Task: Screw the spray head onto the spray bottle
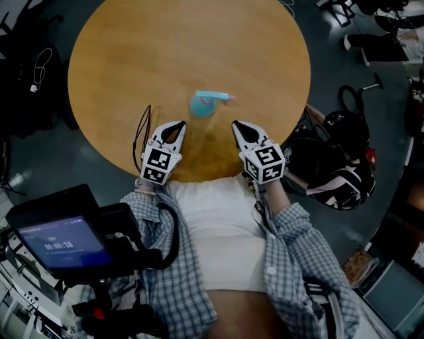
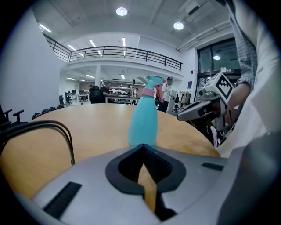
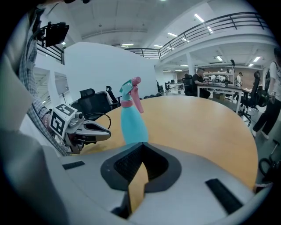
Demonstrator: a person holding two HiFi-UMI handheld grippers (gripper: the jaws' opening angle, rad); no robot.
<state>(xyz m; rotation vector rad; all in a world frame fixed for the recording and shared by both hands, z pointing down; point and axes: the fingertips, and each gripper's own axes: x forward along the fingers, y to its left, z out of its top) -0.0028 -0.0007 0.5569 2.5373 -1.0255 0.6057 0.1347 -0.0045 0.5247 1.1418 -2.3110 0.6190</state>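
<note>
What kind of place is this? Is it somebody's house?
Probably not a house. It looks like a big open office or workshop. There are office chairs, people working at desks, and an upstairs balcony railing under ceiling lights.

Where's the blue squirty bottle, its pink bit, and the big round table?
Turquoise plastic spray bottle (image 3: 133, 125): right gripper view, middle of its body.
Pink plastic trigger (image 3: 137, 99): right gripper view, on its lever.
Round wooden table (image 1: 165, 53): head view, bare top.

Head view overhead, gripper views low — sharing bottle (image 1: 202, 104)
</note>
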